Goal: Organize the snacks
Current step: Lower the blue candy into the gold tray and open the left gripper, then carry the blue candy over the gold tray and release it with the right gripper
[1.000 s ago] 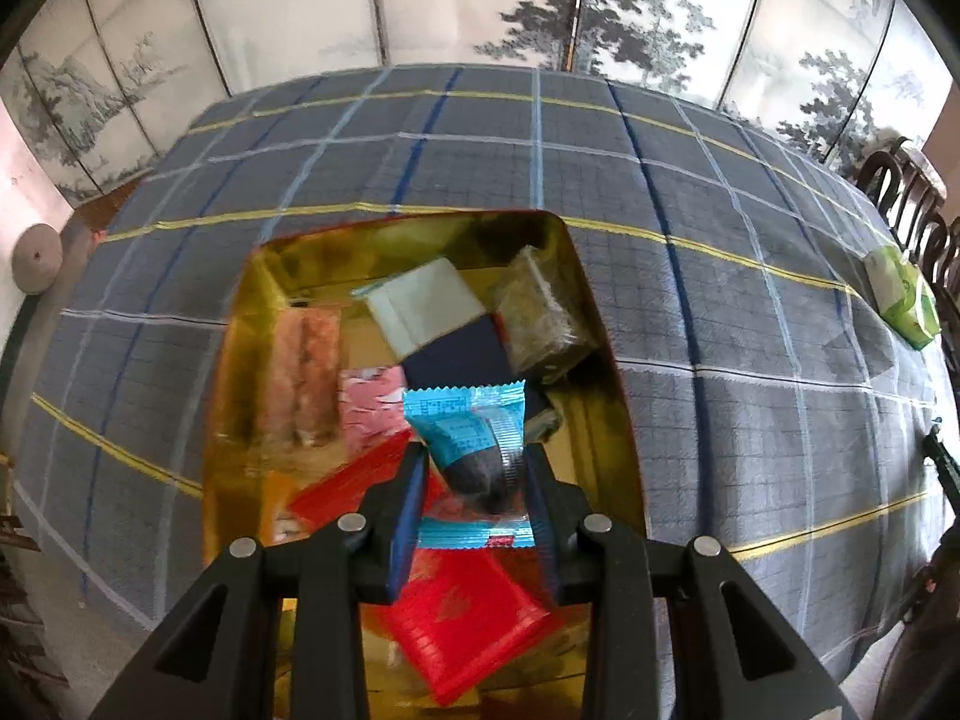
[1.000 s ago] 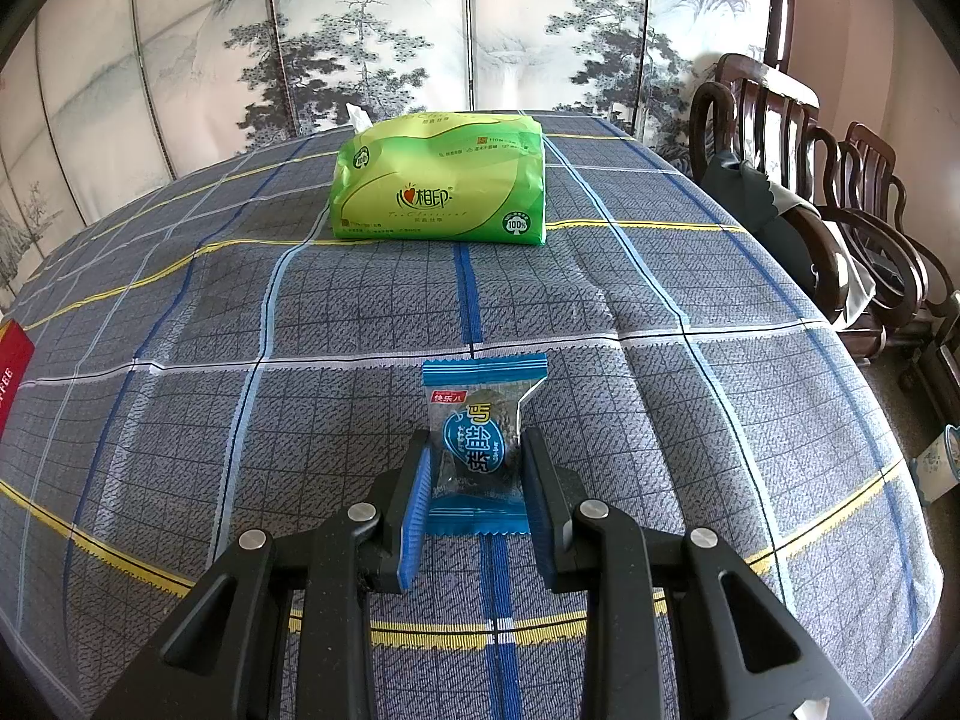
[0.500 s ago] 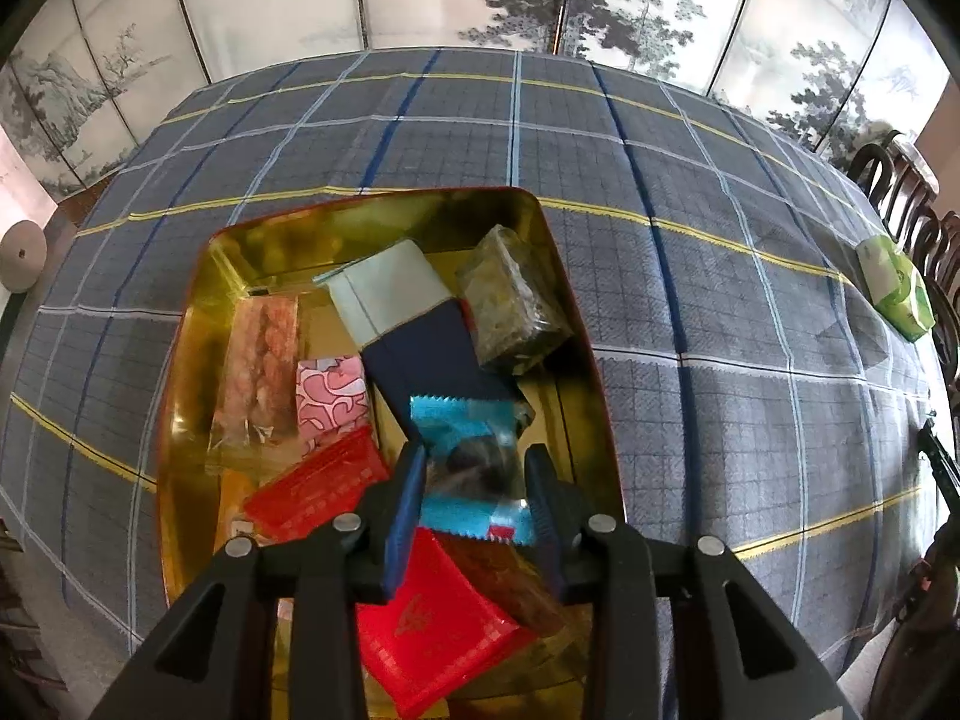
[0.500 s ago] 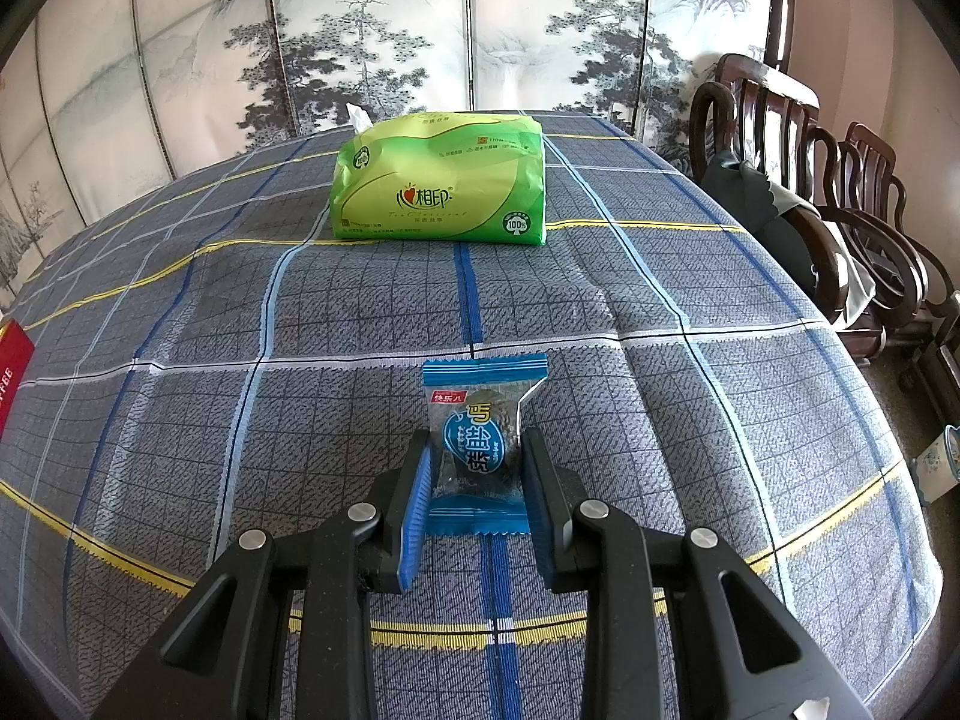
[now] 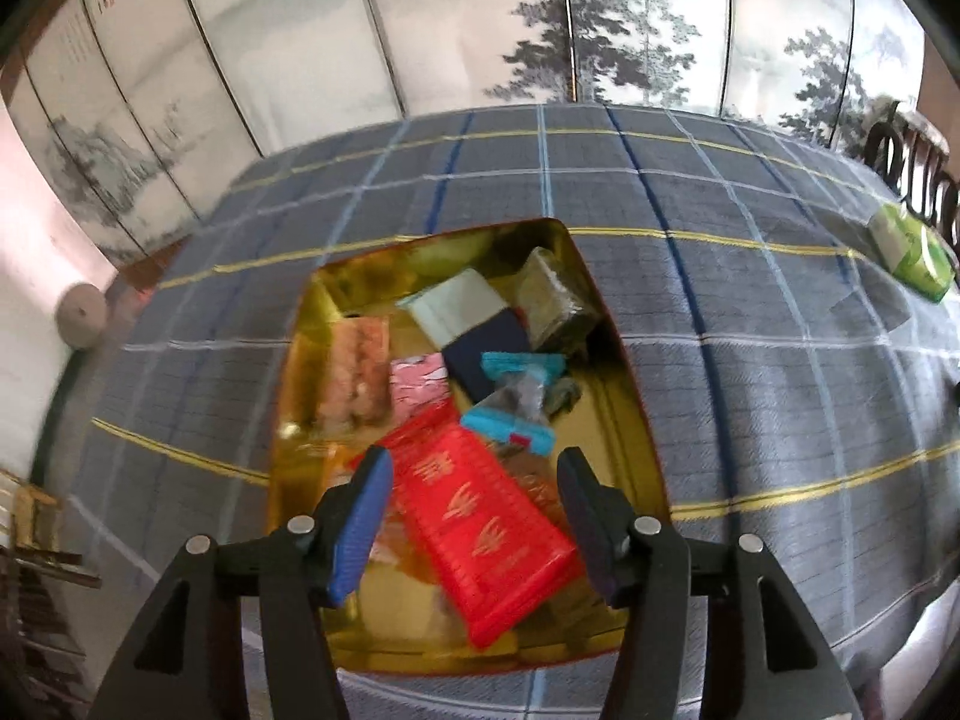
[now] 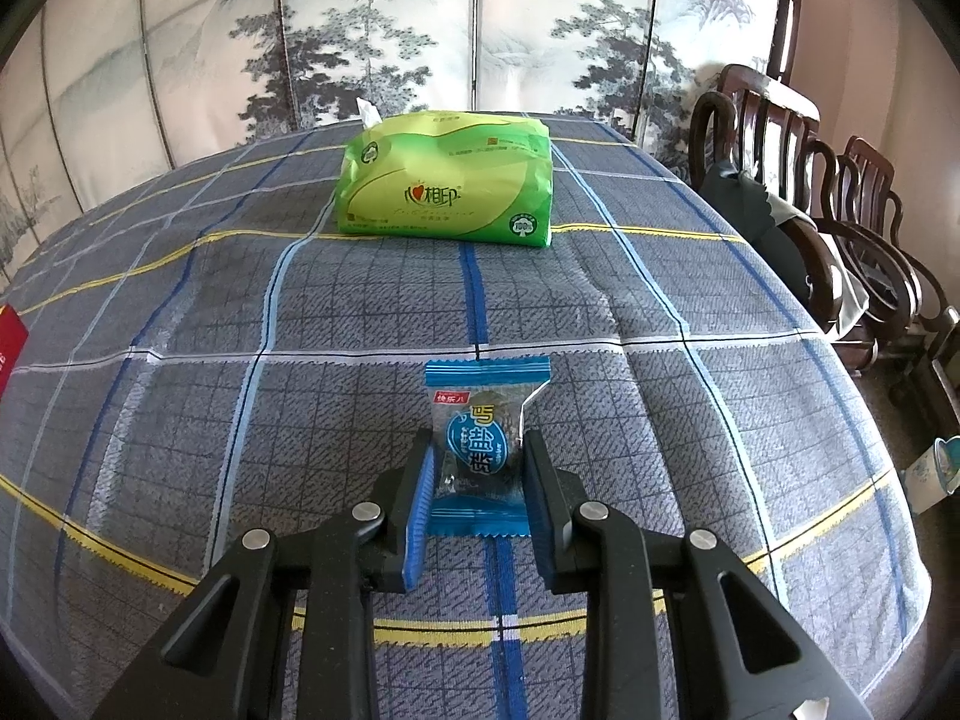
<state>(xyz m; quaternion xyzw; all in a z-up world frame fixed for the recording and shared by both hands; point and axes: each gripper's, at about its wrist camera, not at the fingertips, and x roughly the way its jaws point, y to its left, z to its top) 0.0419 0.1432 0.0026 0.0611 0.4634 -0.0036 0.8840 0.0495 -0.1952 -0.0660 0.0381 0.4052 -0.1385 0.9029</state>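
A gold tin (image 5: 636, 420) on the plaid tablecloth holds several snacks: a blue-wrapped snack (image 5: 516, 402), a red packet (image 5: 480, 516), a pink packet (image 5: 417, 387), a white box (image 5: 456, 306) and a green-brown block (image 5: 552, 300). My left gripper (image 5: 474, 516) is open and empty above the tin's near end. In the right wrist view my right gripper (image 6: 477, 492) is shut on another blue-wrapped snack (image 6: 480, 438), low over the cloth.
A green tissue pack (image 6: 444, 186) lies at the far side of the table, also seen in the left wrist view (image 5: 912, 249). Wooden chairs (image 6: 810, 192) stand at the right. A red edge (image 6: 9, 342) shows at far left. A painted screen stands behind.
My left gripper opened and let the blue-wrapped snack drop into the tin, then drew back and up. My right gripper has not moved.
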